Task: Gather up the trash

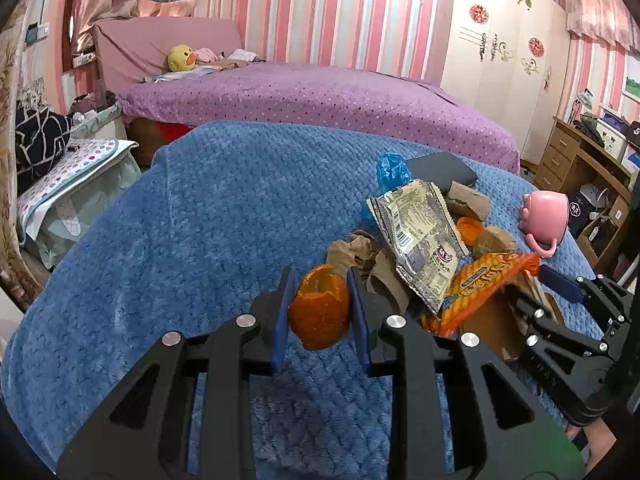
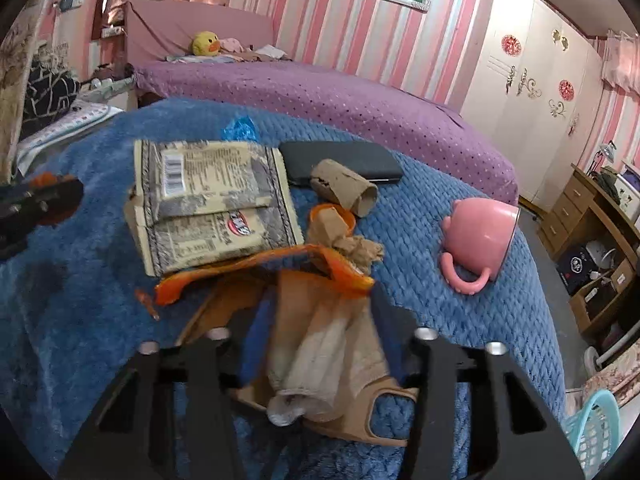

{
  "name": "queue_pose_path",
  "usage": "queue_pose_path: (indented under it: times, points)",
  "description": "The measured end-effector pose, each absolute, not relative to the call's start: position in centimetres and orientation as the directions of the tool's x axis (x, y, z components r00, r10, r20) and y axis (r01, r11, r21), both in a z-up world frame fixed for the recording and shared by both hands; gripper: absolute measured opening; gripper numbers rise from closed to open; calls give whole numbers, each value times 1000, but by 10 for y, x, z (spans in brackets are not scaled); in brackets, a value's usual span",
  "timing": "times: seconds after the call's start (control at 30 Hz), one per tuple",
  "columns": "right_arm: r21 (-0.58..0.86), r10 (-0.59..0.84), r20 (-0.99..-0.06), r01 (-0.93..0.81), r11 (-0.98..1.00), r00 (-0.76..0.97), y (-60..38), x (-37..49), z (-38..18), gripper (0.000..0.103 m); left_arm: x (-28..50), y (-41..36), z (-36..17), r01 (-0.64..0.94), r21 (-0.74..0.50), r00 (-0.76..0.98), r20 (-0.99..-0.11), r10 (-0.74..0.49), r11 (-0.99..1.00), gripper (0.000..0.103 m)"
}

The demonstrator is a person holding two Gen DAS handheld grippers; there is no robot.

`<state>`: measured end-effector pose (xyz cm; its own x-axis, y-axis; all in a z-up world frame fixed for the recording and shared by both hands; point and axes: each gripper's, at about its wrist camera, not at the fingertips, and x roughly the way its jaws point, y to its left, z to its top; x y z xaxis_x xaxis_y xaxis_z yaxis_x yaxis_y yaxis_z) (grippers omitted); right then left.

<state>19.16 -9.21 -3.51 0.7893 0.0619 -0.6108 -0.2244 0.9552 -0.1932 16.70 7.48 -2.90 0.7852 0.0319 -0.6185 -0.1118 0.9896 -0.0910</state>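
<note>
From the left wrist, the left gripper (image 1: 320,308) squeezes an orange peel (image 1: 319,312) between its blue pads, near the front of the blue blanket (image 1: 180,240). The trash pile sits just to its right: a grey snack wrapper (image 1: 416,240), an orange wrapper (image 1: 480,284), and brown paper scraps (image 1: 360,256). A pink cup (image 1: 546,216) lies farther right.

From the right wrist, the right gripper (image 2: 316,336) has its jaws pulled in around a crumpled brown paper bag (image 2: 320,344), but blur hides whether the pads press it. I think it should get a firm hold, then lift slowly so the orange wrapper (image 2: 256,268) on top slides off and the cup (image 2: 480,232) stays put.
</note>
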Motion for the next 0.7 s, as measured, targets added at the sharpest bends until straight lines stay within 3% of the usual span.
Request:
queue_pose_path:
  times: [0.13, 0.23, 0.7]
  points:
    - [-167, 93, -600, -238, 957, 795, -95, 190, -33, 15, 165, 77, -27, -121, -96, 793, -607, 38, 988, 26]
    - [-119, 122, -599, -239, 964, 791, -101, 192, -32, 9, 165, 79, -27, -126, -99, 794, -607, 41, 987, 26]
    - [-98, 133, -590, -234, 967, 796, -116, 188, -32, 5, 166, 84, -27, -135, -85, 791, -609, 56, 987, 26]
